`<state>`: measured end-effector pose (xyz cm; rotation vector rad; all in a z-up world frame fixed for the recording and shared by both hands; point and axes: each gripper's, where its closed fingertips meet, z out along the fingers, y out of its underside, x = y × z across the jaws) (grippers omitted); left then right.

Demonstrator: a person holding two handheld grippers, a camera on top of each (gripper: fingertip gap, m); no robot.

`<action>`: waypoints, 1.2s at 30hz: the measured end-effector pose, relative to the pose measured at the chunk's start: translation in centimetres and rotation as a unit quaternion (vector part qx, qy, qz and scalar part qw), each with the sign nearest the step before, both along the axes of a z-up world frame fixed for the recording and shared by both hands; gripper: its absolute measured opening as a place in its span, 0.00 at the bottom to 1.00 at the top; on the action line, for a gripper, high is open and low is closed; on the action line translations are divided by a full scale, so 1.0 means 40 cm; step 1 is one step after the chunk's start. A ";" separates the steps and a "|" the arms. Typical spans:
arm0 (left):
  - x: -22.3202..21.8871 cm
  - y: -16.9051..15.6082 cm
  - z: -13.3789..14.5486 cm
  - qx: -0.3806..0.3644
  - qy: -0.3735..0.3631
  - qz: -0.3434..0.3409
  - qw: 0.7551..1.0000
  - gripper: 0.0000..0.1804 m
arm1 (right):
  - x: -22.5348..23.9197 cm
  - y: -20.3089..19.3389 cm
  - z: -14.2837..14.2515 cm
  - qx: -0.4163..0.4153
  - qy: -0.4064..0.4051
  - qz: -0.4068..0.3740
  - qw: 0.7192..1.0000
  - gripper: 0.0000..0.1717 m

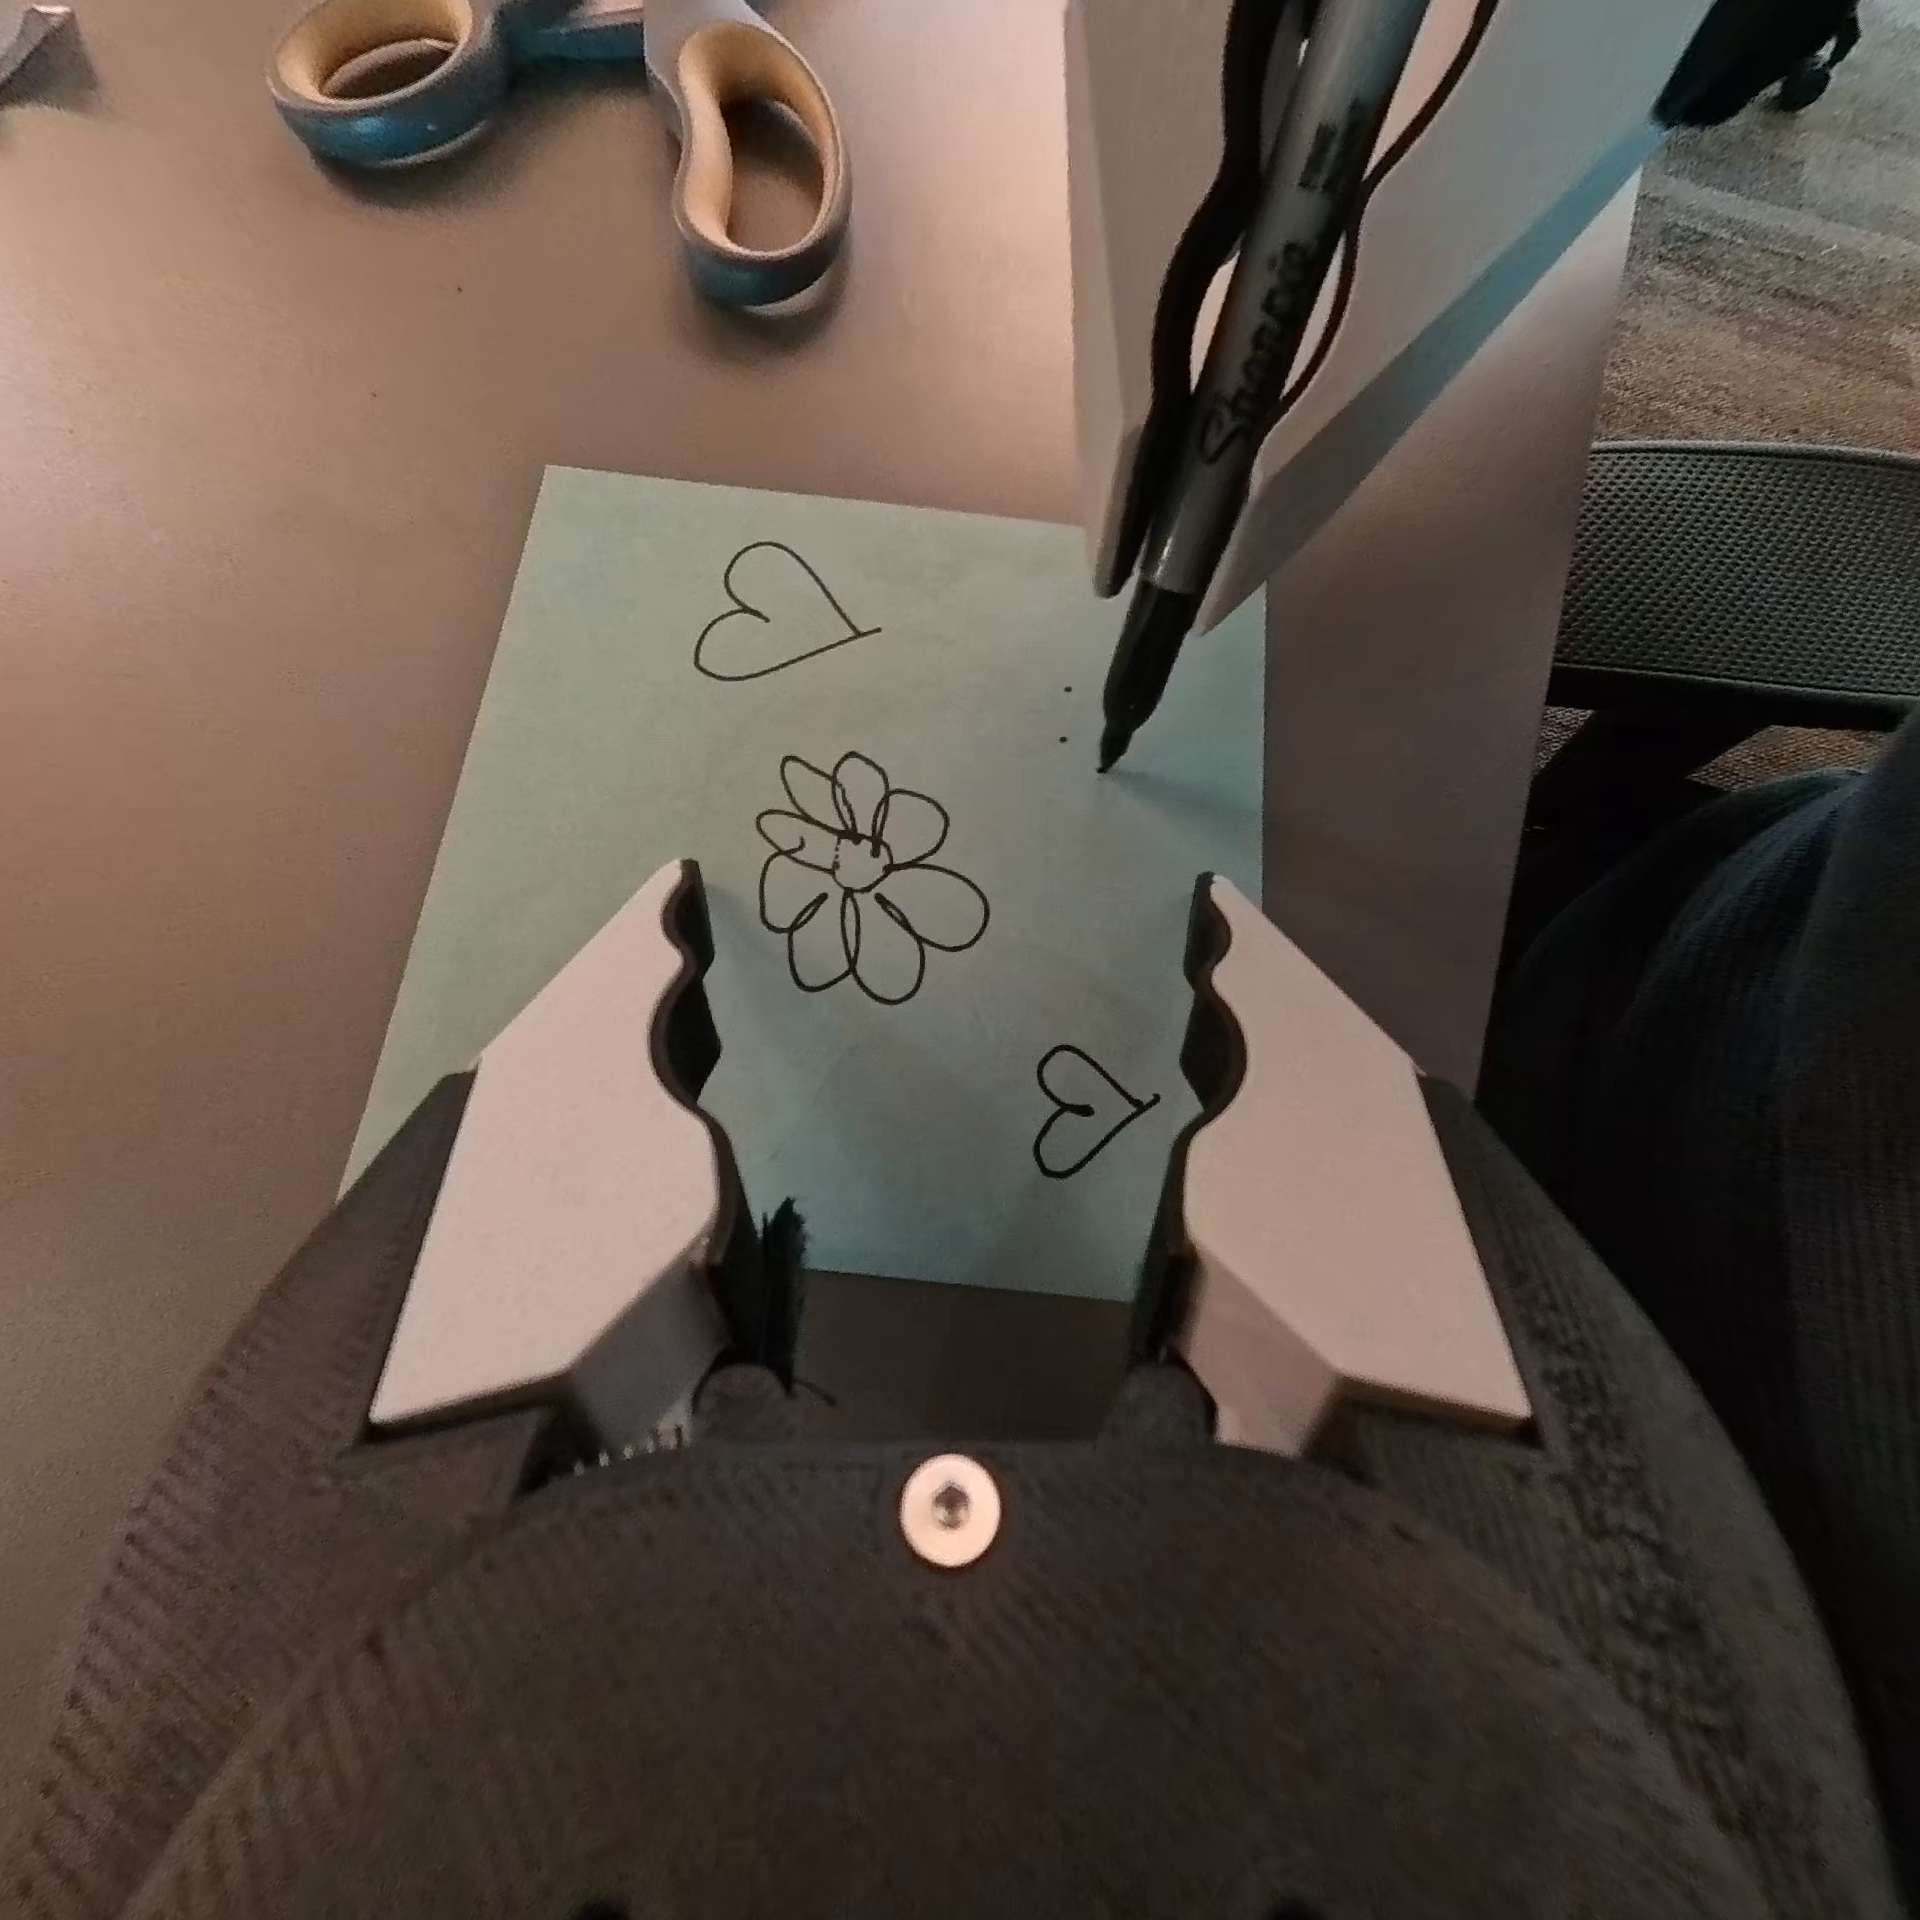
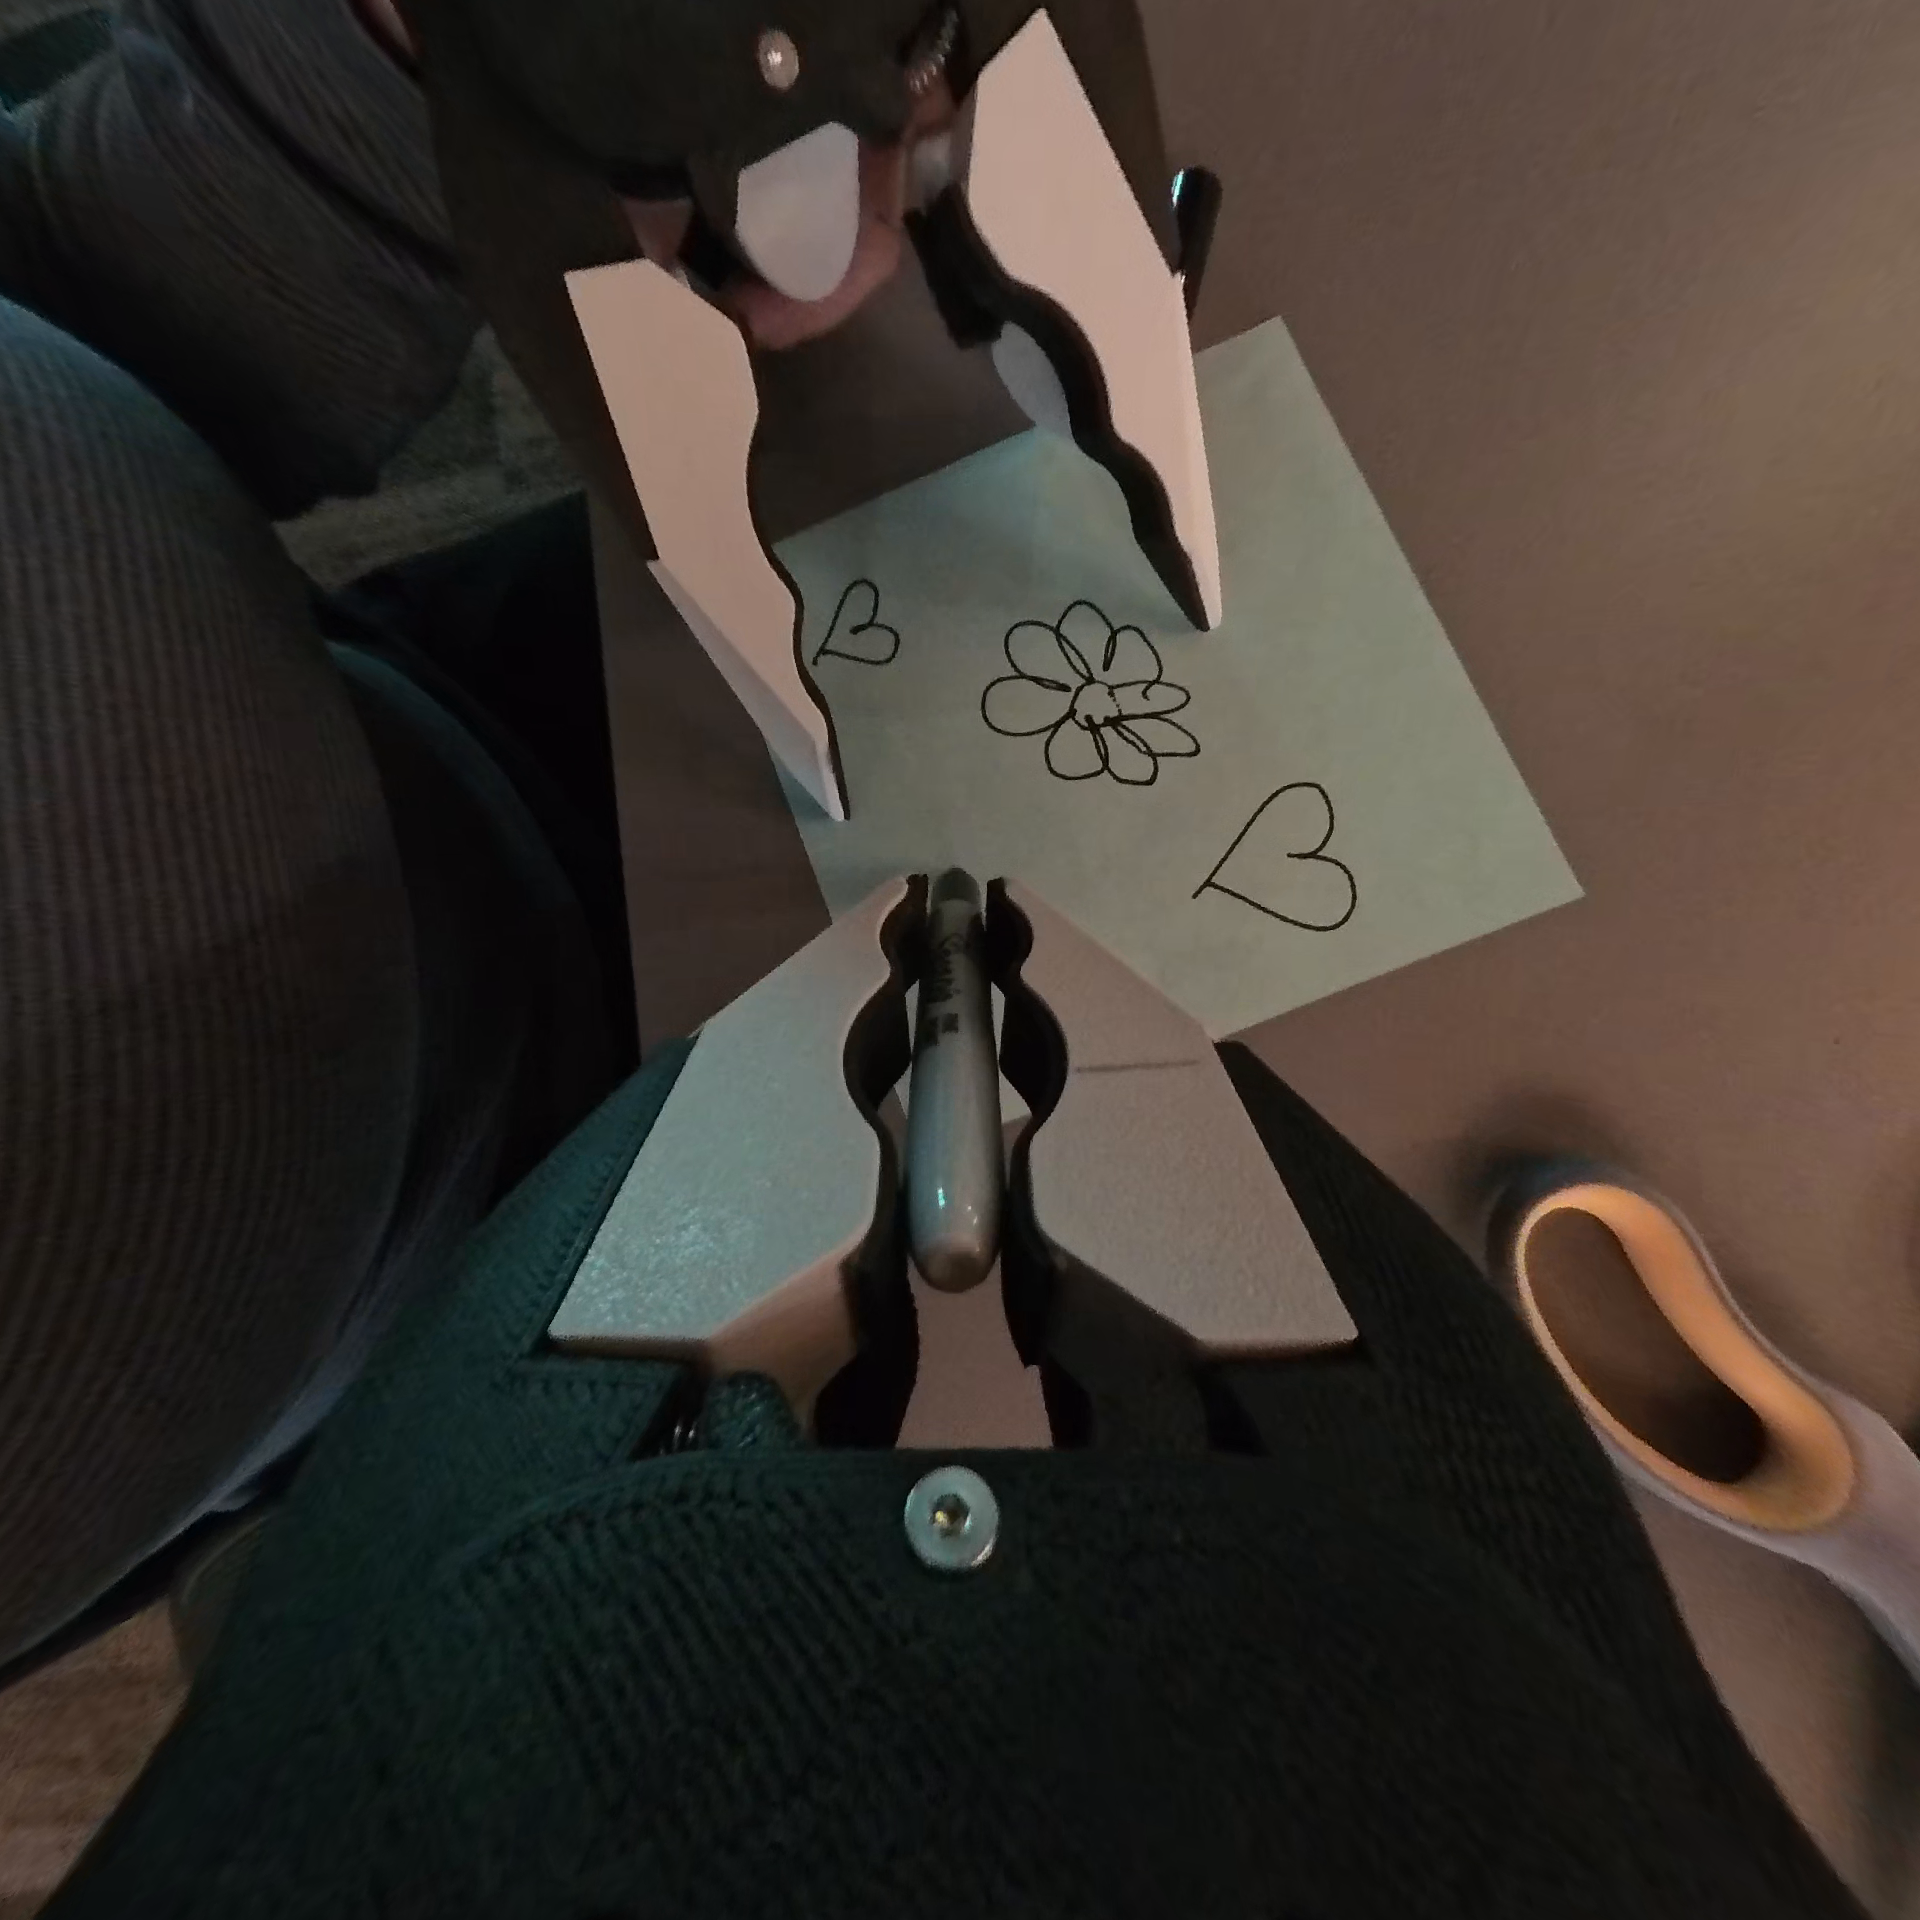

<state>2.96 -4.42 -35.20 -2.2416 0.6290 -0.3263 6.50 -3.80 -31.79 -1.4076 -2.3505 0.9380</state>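
Note:
A pale blue paper (image 1: 935, 1091) lies on the brown table (image 1: 260, 623). A flower (image 1: 868, 878) and two hearts (image 1: 774, 613) are drawn on it in black. My left gripper (image 1: 945, 878) is open and empty, its fingers straddling the flower just above the sheet. It also shows in the right wrist view (image 2: 1016, 717). My right gripper (image 2: 956, 883) is shut on a black marker (image 2: 951, 1091). In the left wrist view the right gripper (image 1: 1158, 597) holds the marker (image 1: 1143, 644) steeply, tip on the paper beside two small dots.
Scissors with blue and grey handles (image 1: 758, 177) lie at the far side of the table; one handle shows in the right wrist view (image 2: 1662, 1382). A person's dark clothed legs (image 2: 156, 831) and a mesh chair (image 1: 1745, 561) are beside the table edge.

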 end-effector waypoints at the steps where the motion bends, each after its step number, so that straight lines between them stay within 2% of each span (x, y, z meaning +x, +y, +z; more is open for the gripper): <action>1: 0.000 0.000 0.000 0.000 0.000 0.000 1.000 0.50 | 0.002 -0.001 0.000 0.000 -0.001 0.001 1.000 0.05; 27: 0.000 0.000 0.000 0.000 0.000 0.001 1.000 0.50 | 0.028 0.035 0.002 0.006 -0.011 -0.023 1.000 0.05; 31: 0.001 0.000 0.001 -0.002 0.006 0.000 1.000 0.50 | 0.001 0.052 0.052 -0.014 0.039 -0.042 0.998 0.05; 33: -0.015 -0.003 0.008 -0.001 0.004 0.018 1.000 0.56 | -0.022 0.074 0.081 -0.009 0.072 -0.056 0.996 0.05; 36: -0.044 -0.021 0.040 0.023 -0.028 0.050 0.998 0.59 | -0.053 0.088 0.103 -0.014 0.099 -0.062 0.993 0.05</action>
